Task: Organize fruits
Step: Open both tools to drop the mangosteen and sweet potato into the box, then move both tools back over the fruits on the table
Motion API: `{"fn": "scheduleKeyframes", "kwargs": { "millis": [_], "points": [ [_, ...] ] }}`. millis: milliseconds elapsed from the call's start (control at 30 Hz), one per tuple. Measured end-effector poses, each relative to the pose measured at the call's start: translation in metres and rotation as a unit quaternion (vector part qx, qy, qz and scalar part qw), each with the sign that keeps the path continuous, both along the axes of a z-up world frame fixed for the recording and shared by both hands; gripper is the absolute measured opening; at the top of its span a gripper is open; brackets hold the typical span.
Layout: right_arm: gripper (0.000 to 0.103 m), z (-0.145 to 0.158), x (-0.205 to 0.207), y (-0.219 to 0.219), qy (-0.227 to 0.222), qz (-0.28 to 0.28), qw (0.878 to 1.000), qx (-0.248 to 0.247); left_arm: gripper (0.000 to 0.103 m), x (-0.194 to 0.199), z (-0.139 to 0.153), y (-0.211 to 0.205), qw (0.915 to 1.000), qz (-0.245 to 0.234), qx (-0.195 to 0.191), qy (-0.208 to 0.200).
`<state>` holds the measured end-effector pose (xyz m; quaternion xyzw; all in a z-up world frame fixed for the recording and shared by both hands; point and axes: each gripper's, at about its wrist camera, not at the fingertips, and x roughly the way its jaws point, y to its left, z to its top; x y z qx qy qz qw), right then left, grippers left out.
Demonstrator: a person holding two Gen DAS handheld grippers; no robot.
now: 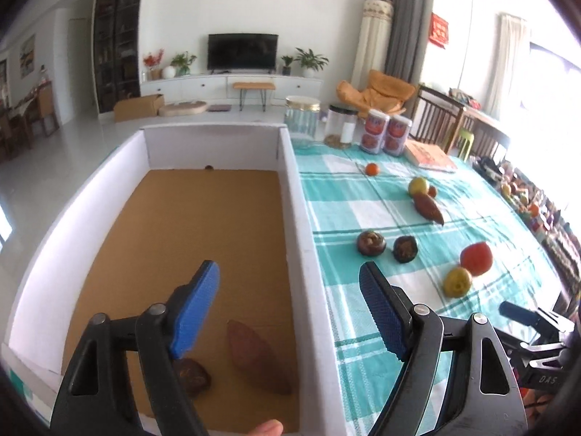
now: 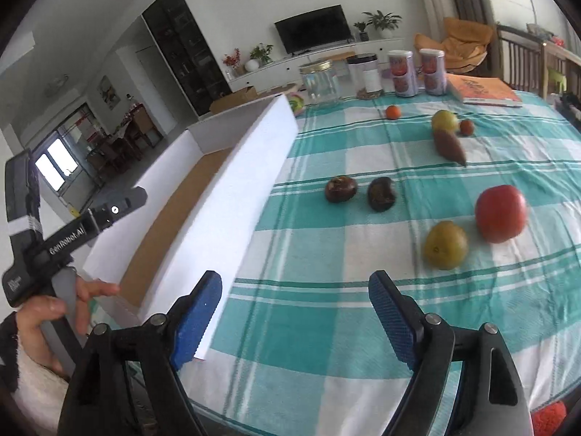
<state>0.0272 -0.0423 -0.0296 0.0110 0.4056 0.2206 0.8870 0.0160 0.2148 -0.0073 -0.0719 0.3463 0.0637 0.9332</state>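
My left gripper [image 1: 288,312] is open and empty, above the right wall of a white box [image 1: 294,196] with a brown cardboard floor. In the box lie a sweet potato [image 1: 256,356] and a dark round fruit [image 1: 194,374]. On the teal checked cloth lie two dark fruits [image 1: 370,242] [image 1: 405,249], a red tomato [image 1: 476,258], a yellow-green fruit [image 1: 457,281], another sweet potato [image 1: 428,207] and a small orange [image 1: 372,169]. My right gripper [image 2: 296,316] is open and empty, low over the cloth, short of the yellow-green fruit [image 2: 446,245] and tomato [image 2: 501,212].
Two glass jars [image 1: 303,120], two cans [image 1: 386,134] and a book [image 1: 430,156] stand at the table's far edge. Chairs [image 1: 439,120] stand beyond it. The left gripper's handle and a hand [image 2: 54,301] show left of the box in the right wrist view.
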Motion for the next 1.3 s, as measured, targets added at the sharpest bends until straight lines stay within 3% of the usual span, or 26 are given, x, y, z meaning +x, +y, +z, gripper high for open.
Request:
{"fn": "scheduleKeyframes", "kwargs": {
  "millis": [67, 167, 267, 400, 567, 833, 933, 1067, 1133, 1200, 1300],
  "points": [
    [0.083, -0.012, -0.003, -0.037, -0.012, -0.065, 0.997, -0.034, 0.082, 0.019, -0.014, -0.016, 0.9987, -0.022, 0.015, 0.044],
    [0.083, -0.017, -0.004, -0.090, -0.018, -0.140, 0.989, -0.033, 0.081, 0.028, -0.029, -0.036, 0.9948, -0.039, 0.026, 0.090],
    [0.083, -0.016, -0.002, -0.125, -0.005, -0.180, 0.984, 0.011, 0.081, 0.016, -0.020, -0.052, 0.9950, -0.042, 0.065, 0.064],
    [0.083, -0.019, -0.002, -0.131, -0.007, -0.193, 0.981, 0.030, 0.081, 0.004, -0.021, -0.068, 0.9949, -0.048, 0.045, 0.077],
    [0.085, -0.016, -0.014, -0.124, -0.027, -0.196, 0.980, 0.024, 0.082, -0.002, -0.025, -0.097, 0.9924, -0.050, 0.079, 0.080],
    [0.088, -0.018, -0.016, -0.131, -0.025, -0.210, 0.977, 0.032, 0.082, 0.002, -0.021, -0.088, 0.9951, -0.040, 0.032, 0.085],
    [0.088, -0.015, -0.018, -0.132, -0.034, -0.214, 0.976, 0.032, 0.082, -0.004, -0.013, -0.085, 0.9974, -0.003, 0.041, 0.060],
    [0.089, -0.011, -0.023, -0.132, -0.049, -0.217, 0.974, 0.029, 0.082, -0.025, 0.017, -0.096, 0.9928, 0.049, 0.101, -0.041],
    [0.090, -0.009, -0.024, -0.131, -0.053, -0.219, 0.974, 0.026, 0.089, -0.035, 0.032, -0.106, 0.9901, 0.037, 0.101, -0.090],
    [0.090, -0.008, -0.024, -0.131, -0.055, -0.221, 0.973, 0.024, 0.091, -0.041, 0.041, -0.117, 0.9898, 0.006, 0.079, -0.119],
    [0.090, -0.005, -0.027, -0.133, -0.063, -0.227, 0.972, 0.025, 0.091, -0.034, 0.040, -0.136, 0.9925, -0.045, 0.045, -0.104]
  ]
}}
